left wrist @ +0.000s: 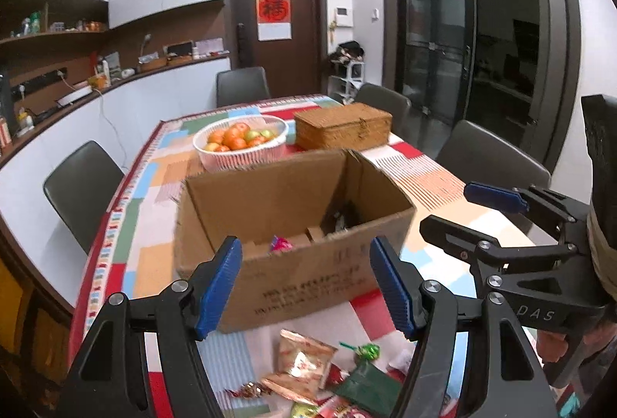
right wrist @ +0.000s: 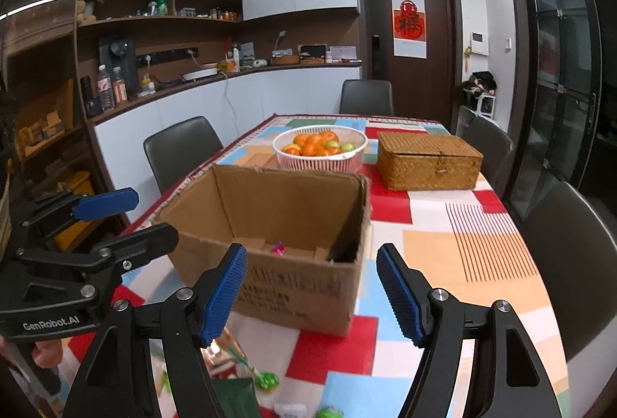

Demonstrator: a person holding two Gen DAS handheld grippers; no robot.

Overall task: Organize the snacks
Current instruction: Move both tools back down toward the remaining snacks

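An open cardboard box [left wrist: 293,225] stands on the patterned tablecloth; it also shows in the right wrist view [right wrist: 285,248]. A pink snack wrapper [left wrist: 280,244] lies inside it. Loose snacks lie on the cloth in front of the box: a beige packet [left wrist: 304,360], a green packet [left wrist: 370,385] and a green lollipop [left wrist: 366,350]. My left gripper [left wrist: 304,287] is open and empty above the snack pile, in front of the box. My right gripper [right wrist: 312,290] is open and empty to the right of it, also facing the box. Each gripper shows at the edge of the other's view.
A white basket of oranges and apples [left wrist: 241,142] and a closed wicker box [left wrist: 343,127] stand behind the cardboard box. Dark chairs [left wrist: 77,186] surround the table. A counter with clutter runs along the left wall. Glass doors are at the right.
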